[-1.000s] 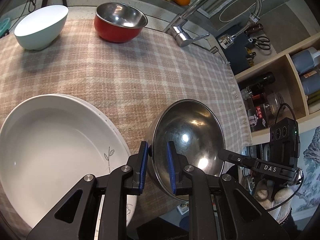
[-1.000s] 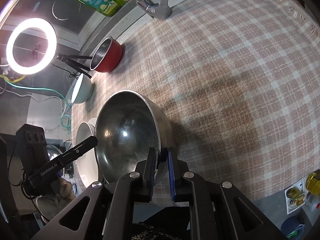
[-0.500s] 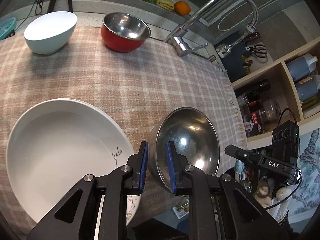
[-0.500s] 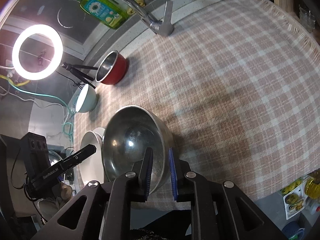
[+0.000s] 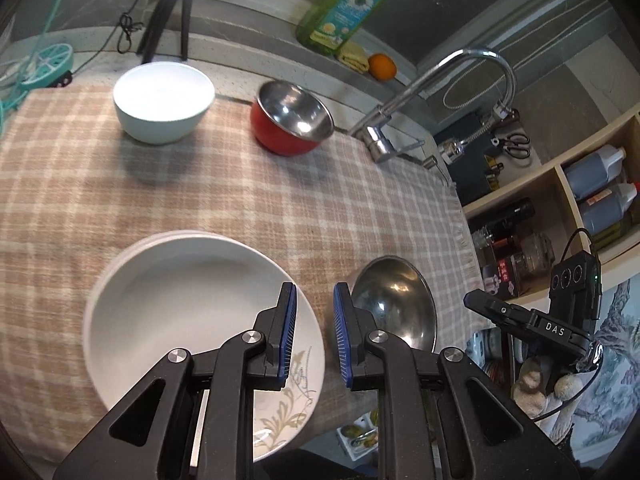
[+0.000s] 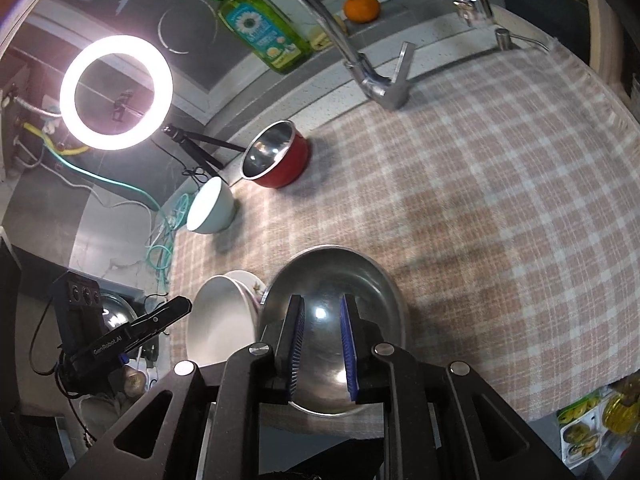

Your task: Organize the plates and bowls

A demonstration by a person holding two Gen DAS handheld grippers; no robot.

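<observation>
Two handheld grippers hang above a plaid-covered kitchen counter mid-tidy, neither grasping anything. The left gripper (image 5: 315, 330) has its blue pads parted by a narrow gap over the cloth between the white plates (image 5: 192, 320) and the steel bowl (image 5: 396, 308); the right gripper (image 6: 322, 346) hovers over that same bowl with its jaws a little apart and empty.

By the look of it, the job is partly done: plates sit stacked at the near left, the steel bowl just beside them on the right near the counter's edge. Still loose at the far side are a white bowl (image 5: 162, 100) and a red bowl (image 5: 292, 122), well apart from the stack.

Only the right wrist view shows the ring light (image 6: 116, 92); only the left shows the shelf of bottles (image 5: 592, 188).
</observation>
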